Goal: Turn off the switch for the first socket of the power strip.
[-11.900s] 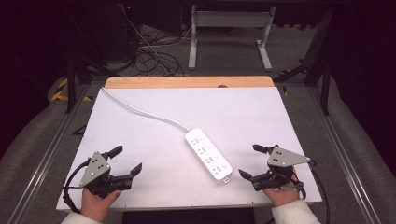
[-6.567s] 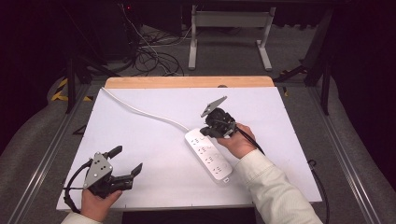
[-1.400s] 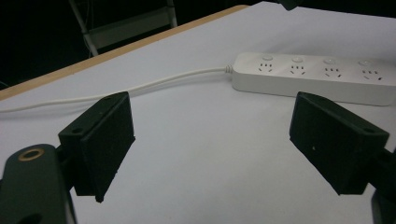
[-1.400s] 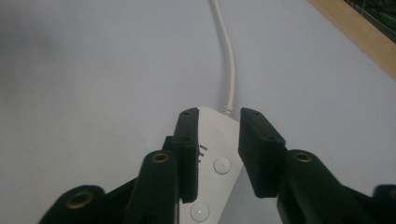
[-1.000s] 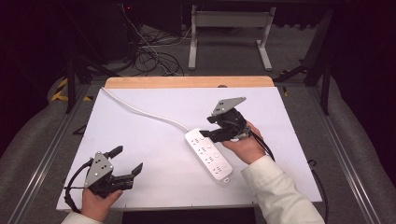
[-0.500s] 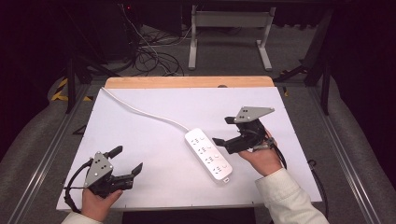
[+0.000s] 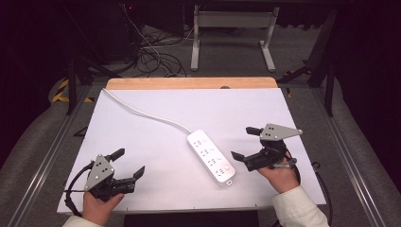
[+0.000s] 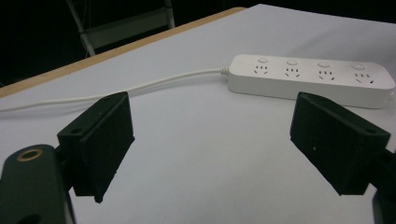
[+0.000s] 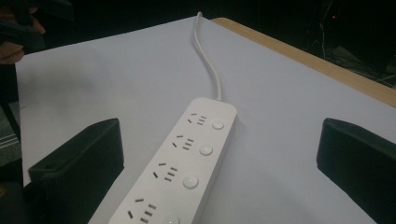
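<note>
Centrally on the white table surface (image 7: pixel 156 156) lies a white power strip (image 7: pixel 211 156), set diagonally, its cord end pointing toward the far left. Its body is a long rectangular block with rounded corners and a glossy top. Four socket groups run along its length, each paired with a round push button, as the right gripper view shows. A white cord (image 7: pixel 142 112) leaves the far end and curves across the surface to the far left corner, near the wooden table edge (image 7: pixel 189 83).

The right gripper (image 7: pixel 243 144) sits just right of the strip, apart from it. Its jaws have just been opening and now stand spread wide, with nothing pressed between them. The left gripper (image 7: pixel 127 163) rests at the near left, well apart from the strip, jaws likewise spread and empty.
</note>
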{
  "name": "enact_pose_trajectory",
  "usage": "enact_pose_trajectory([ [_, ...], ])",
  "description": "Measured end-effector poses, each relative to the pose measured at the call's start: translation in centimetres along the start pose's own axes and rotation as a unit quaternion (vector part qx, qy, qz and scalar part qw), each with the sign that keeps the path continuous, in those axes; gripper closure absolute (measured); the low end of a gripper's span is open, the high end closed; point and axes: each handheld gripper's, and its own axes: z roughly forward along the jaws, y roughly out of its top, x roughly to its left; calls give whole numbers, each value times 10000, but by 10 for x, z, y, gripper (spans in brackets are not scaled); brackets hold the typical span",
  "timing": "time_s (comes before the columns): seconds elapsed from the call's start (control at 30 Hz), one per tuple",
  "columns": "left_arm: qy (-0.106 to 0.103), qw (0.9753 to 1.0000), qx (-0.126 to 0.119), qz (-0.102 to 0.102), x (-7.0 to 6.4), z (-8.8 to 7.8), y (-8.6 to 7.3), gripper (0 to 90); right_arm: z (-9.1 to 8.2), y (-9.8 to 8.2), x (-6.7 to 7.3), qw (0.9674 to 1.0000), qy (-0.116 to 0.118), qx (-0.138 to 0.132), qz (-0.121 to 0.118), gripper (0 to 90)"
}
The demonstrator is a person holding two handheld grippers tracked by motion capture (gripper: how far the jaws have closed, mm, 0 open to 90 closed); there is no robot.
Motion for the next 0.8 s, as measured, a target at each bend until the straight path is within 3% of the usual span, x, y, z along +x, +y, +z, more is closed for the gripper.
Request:
enact_pose_trajectory([
  [0.17, -9, 10000, -36, -6, -1, -1, 0, 130, -8, -27, 0, 9998, -27, -114, 164, 4],
  [0.47, -13, 10000, -19, 14, -4, -4, -3, 125, -20, -65, -2, 9991, -236, 17, 364, 4],
  [0.63, 0, 10000, -36, 26, -3, -4, -4, 123, -20, -73, -1, 9982, -334, 288, 404, 4],
  [0.8, -7, 10000, -66, 28, 0, -3, -5, 121, -22, -69, -1, 9978, -448, 316, 377, 5],
])
